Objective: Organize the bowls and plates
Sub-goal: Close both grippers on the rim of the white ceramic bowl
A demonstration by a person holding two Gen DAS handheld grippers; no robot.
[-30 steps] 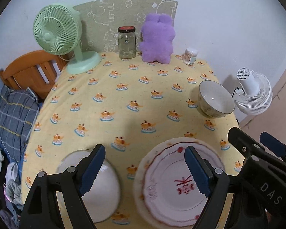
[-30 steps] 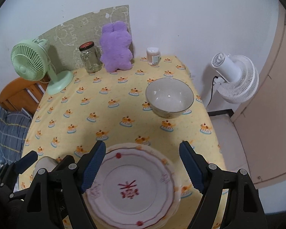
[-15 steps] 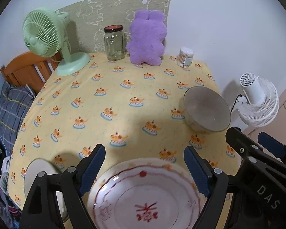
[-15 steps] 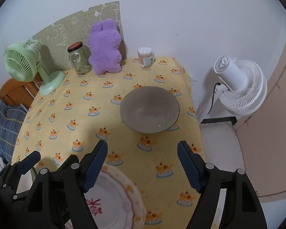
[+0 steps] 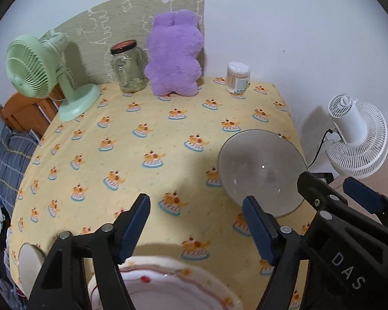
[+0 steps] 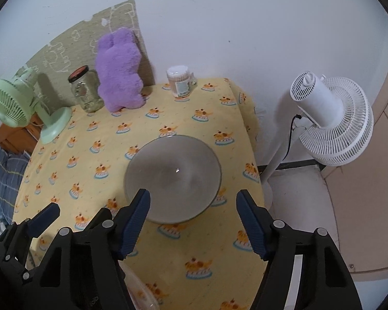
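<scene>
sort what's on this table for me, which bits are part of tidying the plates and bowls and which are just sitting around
Part of the job:
- bowl, empty, upright on the table
- plate, red-trimmed, at the near edge
- white dish at the near left edge, only partly in view

Just sitting around:
- green fan
- jar
- purple plush
- swab tub
- white fan, off the table

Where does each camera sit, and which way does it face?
Left wrist: on the left gripper, looking down over the yellow tablecloth toward the wall; its closing jaws hold nothing, and the right gripper shows beside it.
Right wrist: on the right gripper, facing the grey bowl; its closing jaws are empty, and the left gripper shows.
Both share the bowl, purple plush and jar.
</scene>
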